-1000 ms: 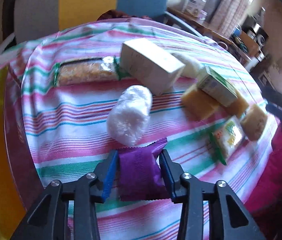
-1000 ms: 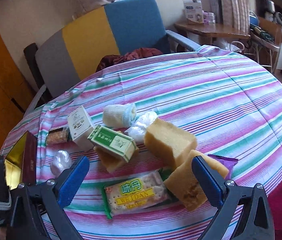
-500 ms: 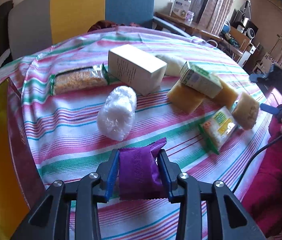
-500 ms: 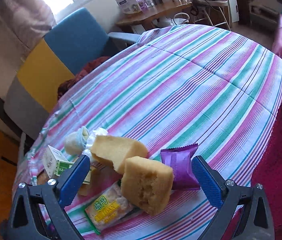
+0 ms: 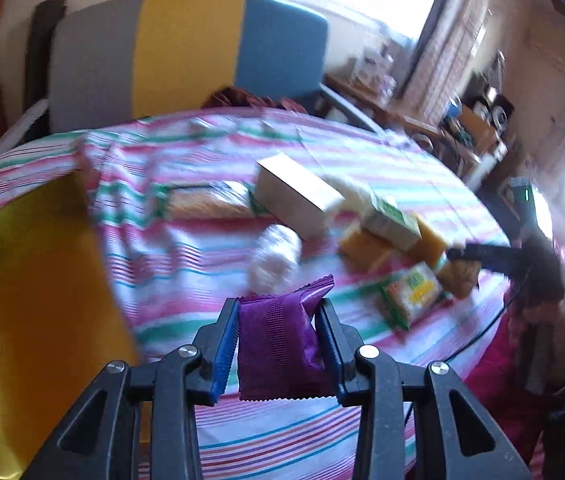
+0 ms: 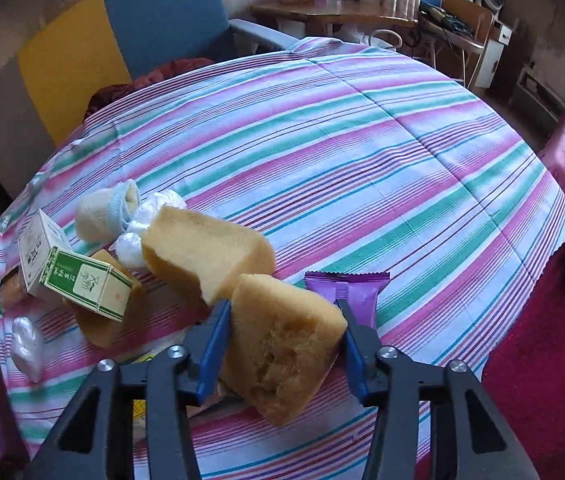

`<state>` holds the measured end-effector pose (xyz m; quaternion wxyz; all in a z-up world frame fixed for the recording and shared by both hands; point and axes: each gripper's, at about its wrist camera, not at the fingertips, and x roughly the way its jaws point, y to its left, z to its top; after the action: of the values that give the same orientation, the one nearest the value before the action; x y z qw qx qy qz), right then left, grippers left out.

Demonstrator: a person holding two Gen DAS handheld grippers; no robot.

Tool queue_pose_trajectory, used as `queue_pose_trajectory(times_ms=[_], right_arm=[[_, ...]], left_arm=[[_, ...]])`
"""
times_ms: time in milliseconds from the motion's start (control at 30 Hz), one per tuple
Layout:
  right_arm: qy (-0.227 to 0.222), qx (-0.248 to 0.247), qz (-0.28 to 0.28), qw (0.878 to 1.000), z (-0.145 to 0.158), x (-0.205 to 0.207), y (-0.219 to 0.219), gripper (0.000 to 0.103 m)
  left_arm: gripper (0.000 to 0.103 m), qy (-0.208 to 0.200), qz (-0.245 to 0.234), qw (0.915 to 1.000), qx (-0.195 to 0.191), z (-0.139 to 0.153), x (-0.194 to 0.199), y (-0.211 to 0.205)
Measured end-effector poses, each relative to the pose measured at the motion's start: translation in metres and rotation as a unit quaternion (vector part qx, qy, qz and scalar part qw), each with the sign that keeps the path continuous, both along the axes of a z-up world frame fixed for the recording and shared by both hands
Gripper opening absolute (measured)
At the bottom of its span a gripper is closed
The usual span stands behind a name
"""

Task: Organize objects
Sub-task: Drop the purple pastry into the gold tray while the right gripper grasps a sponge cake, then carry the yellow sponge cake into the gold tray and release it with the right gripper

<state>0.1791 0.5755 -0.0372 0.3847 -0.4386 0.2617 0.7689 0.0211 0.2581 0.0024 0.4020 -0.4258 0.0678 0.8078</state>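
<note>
My left gripper (image 5: pixel 278 332) is shut on a purple snack packet (image 5: pixel 276 344) and holds it above the striped tablecloth (image 5: pixel 210 280), beside an open yellow box (image 5: pixel 38 280) on the left. My right gripper (image 6: pixel 284 328) is shut on a yellow sponge block (image 6: pixel 282 344) at the near edge of the table. It also shows in the left wrist view (image 5: pixel 460 276). A second purple packet (image 6: pixel 352 294) lies just behind that sponge. Another sponge block (image 6: pixel 206 252) lies to its left.
On the cloth lie a green-and-white carton (image 6: pixel 86 284), a white box (image 6: pixel 36 252), a rolled sock (image 6: pixel 106 214), white plastic wads (image 6: pixel 144 224), a biscuit packet (image 5: pixel 412 294) and a cracker packet (image 5: pixel 206 204). A grey, yellow and blue chair (image 5: pixel 186 56) stands behind the table.
My right gripper has closed from wide open onto the yellow sponge block. My left gripper has lifted and swung left with the purple packet, bringing the yellow box into view.
</note>
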Motion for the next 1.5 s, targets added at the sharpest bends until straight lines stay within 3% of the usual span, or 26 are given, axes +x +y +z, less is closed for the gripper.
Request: queue_pose_trajectory(times_ms=[100,200,300,400,633,867,1000,1233,1500], right_arm=[[0.009,0.013,-0.008,1.0,0.007,0.005,0.002,0.047],[0.04,0.023,-0.002,0.999,0.017,0.003,0.001,0.047],[0.06,0.04,0.01,0.997,0.027,0.003,-0.005,0.047],[0.071,0.045,0.021,0.996,0.031,-0.001,-0.011,0.047],[0.084,0.065,0.041,0.994,0.037,-0.004,-0.019,0.047],[0.083,0.07,0.055,0.993,0.037,-0.007,-0.023,0.047],[0.089,0.073,0.057,0.992,0.039,-0.006,-0.024,0.047],[0.105,0.092,0.086,0.986,0.049,-0.011,-0.039,0.047],[0.126,0.109,0.184,0.969,0.079,-0.049,-0.107,0.047]], left_arm=[[0.038,0.015,0.053,0.9984,0.013,0.016,-0.026,-0.047],[0.038,0.031,0.111,0.9934,0.002,0.022,-0.056,-0.089],[0.038,0.023,0.185,0.9821,-0.031,0.014,-0.102,-0.139],[0.038,0.011,0.227,0.9724,-0.054,0.001,-0.137,-0.169],[0.039,-0.015,0.275,0.9557,-0.103,-0.034,-0.206,-0.203],[0.042,0.01,0.285,0.9466,-0.15,-0.049,-0.233,-0.198],[0.043,0.003,0.293,0.9466,-0.135,-0.044,-0.231,-0.206],[0.043,0.021,0.308,0.9483,-0.072,-0.012,-0.168,-0.222],[0.043,0.023,0.287,0.9564,-0.048,-0.008,-0.103,-0.22]])
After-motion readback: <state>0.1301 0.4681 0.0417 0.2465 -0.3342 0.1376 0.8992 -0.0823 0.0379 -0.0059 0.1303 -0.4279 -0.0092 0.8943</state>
